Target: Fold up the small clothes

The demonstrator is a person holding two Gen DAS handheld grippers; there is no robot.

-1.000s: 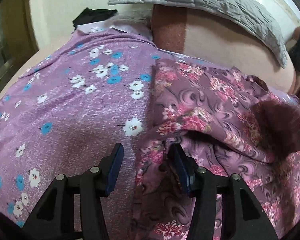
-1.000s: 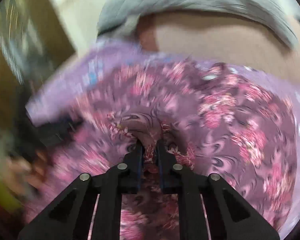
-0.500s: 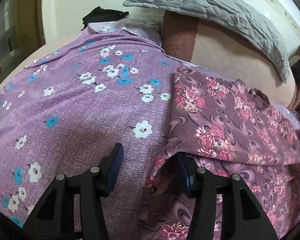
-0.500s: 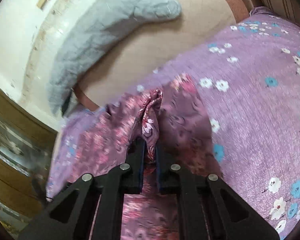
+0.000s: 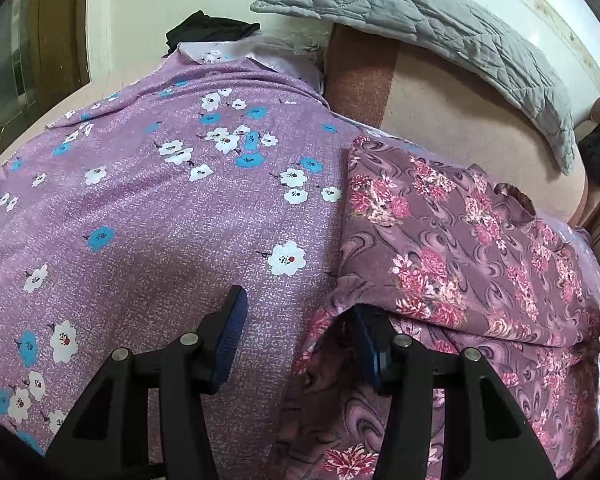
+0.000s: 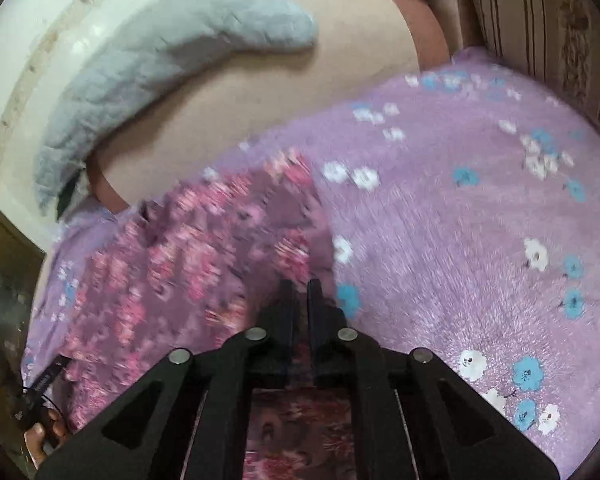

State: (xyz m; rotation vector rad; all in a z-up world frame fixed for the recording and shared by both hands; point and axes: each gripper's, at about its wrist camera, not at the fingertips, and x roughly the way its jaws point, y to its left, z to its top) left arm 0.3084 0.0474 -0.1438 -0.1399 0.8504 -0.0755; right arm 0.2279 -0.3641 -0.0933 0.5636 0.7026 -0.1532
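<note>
Mauve fabric with pink flowers and dark swirls, the garment [image 5: 452,248] being folded, fills the right half of the left wrist view, lying on a lilac bedsheet [image 5: 148,216] printed with white and blue blossoms. One layer of it is folded over, its edge running across the lower right of the frame above a rumpled lower layer.

The left gripper [image 5: 296,332] sits at the bottom centre with its jaws apart. Its left finger stands over bare sheet, while its right finger is tucked under the folded edge of the garment; nothing is pinched between the blue pads.

In the blurred right wrist view the garment [image 6: 188,264] spreads over the left and centre, the sheet [image 6: 480,208] over the right. The right gripper [image 6: 298,292] is at the lower centre, its jaws having just been opening, now showing a narrow gap. Whether any cloth remains in that gap I cannot tell through the blur.

A grey quilted pillow [image 5: 440,28] lies along the upper right of the left view, against a pale wall, on a pinkish bolster [image 5: 460,120]. Dark clothing [image 5: 208,30] sits at the top centre. A person's fingers [image 6: 40,438] show at the lower left of the right view.
</note>
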